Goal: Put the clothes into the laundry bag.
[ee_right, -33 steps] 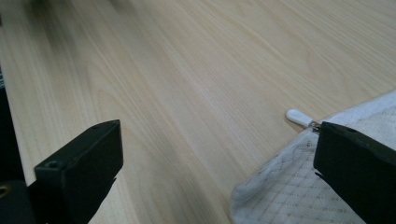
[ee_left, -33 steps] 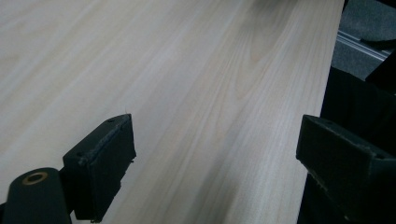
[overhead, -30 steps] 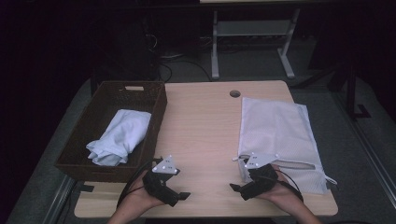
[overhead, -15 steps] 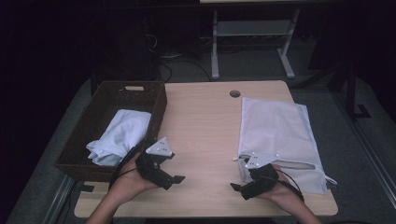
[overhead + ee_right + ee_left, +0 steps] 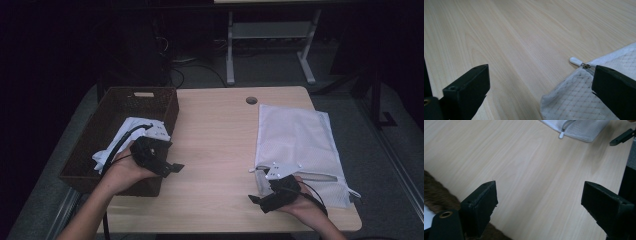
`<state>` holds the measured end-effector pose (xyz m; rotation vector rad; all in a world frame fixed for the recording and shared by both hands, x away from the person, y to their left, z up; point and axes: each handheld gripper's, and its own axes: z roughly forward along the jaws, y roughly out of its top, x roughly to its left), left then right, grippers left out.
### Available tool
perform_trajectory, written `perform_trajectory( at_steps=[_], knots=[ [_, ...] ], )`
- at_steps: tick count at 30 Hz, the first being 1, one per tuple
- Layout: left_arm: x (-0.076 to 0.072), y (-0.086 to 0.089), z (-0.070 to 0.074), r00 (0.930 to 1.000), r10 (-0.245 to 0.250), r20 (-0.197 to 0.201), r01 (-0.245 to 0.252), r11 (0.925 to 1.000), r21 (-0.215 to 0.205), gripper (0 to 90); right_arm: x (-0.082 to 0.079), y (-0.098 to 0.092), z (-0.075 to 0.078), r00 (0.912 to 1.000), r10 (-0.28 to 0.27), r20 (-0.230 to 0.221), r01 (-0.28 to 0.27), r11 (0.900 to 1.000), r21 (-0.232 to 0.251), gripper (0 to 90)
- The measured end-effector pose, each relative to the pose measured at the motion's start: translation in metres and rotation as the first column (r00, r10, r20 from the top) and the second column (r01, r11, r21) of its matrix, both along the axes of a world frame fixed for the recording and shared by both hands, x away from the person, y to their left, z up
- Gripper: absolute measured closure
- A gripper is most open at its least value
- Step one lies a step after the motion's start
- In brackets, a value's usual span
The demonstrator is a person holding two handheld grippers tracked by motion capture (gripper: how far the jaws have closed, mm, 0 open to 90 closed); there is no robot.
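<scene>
A dim room surrounds a pale wood worktop (image 5: 220,150), with a white metal frame (image 5: 270,45) and loose cables on the dark floor in the upper middle of the high view. A round cable hole (image 5: 251,100) sits near the worktop's far edge.

At the left of that view a dark woven basket (image 5: 105,117) rests on the worktop's left side, holding a crumpled white cloth (image 5: 131,129). The left gripper (image 5: 167,167) is held at the basket's near right corner, just beside the cloth, with a hand (image 5: 122,170) wrapped round its body. In the left gripper view its jaws stand wide apart with nothing between them, above bare wood; the basket's brown weave (image 5: 436,195) shows in the lower left of that frame, and a corner of the mesh bag (image 5: 584,128) with its white zip pull (image 5: 561,135) lies at the top right.

The white mesh bag (image 5: 295,145) lies flat on the right half of the worktop in the high view. The right gripper (image 5: 257,200) sits at the bag's near left corner, in the lower right of the frame, a hand (image 5: 305,207) behind it. In the right gripper view its jaws are also spread wide and empty; the bag's corner (image 5: 574,97) lies in the lower right of that frame, partly between the jaws, and the zip pull (image 5: 575,61) rests on the wood just beside the right-hand jaw. Whether that jaw touches the mesh is hard to tell from this angle.
</scene>
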<state>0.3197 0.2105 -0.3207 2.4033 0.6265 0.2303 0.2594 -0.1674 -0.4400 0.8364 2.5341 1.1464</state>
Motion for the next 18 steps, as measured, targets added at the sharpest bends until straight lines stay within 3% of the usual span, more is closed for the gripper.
perform_trajectory(
  at_steps=[5, 12, 18],
  knots=[
    [0.014, 0.016, 0.007, 0.9987, 0.051, 0.003, -0.051, 0.9982, 0.031, 12.9, 0.0, 0.0, 0.0, 1.0, 0.002, -0.002, -0.002, 1.0, -0.006, 1.2],
    [0.033, 0.044, 0.015, 0.9913, 0.13, 0.021, -0.131, 0.9899, 0.055, 12.9, 0.0, 0.0, 0.0, 1.0, 0.0, -0.005, 0.0, 1.0, -0.006, 1.3],
    [0.047, 0.074, 0.016, 0.9769, 0.211, 0.036, -0.213, 0.9749, 0.066, 12.9, 0.0, -0.001, 0.001, 1.0, -0.004, -0.005, 0.004, 1.0, 0.0, 1.3]
  ],
)
